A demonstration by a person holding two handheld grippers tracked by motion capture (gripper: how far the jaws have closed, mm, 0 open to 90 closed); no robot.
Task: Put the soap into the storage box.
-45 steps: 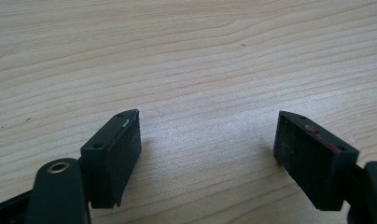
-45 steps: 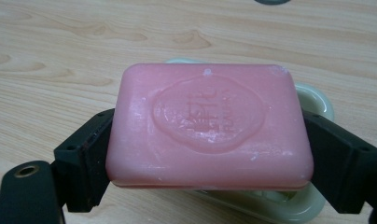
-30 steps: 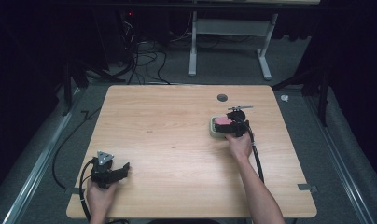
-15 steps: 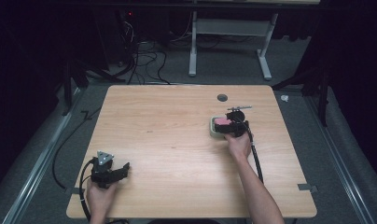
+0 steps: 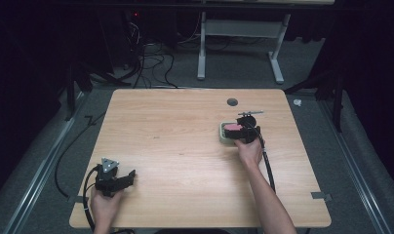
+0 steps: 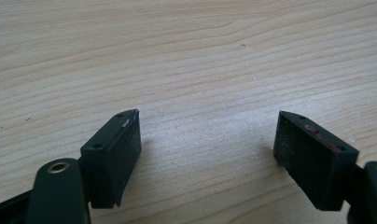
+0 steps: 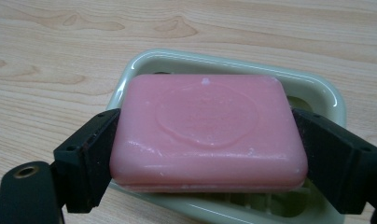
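Note:
A pink bar of soap [image 7: 206, 130] is held just over a pale green soap dish [image 7: 317, 93] on the wooden table. My right gripper [image 7: 205, 154] is shut on the soap, one jaw pressed against each end. In the high view the soap [image 5: 231, 127] and dish [image 5: 224, 136] lie right of the table's middle, with the right gripper [image 5: 245, 133] over them. My left gripper [image 5: 129, 178] rests near the front left corner. Its jaws stand wide apart over bare wood, and the left gripper [image 6: 207, 158] holds nothing.
A dark round grommet hole [image 5: 232, 102] sits near the table's far edge. A thin metal rod [image 5: 250, 113] lies just beyond the dish. Cables and a white desk frame [image 5: 239, 34] are on the floor behind the table.

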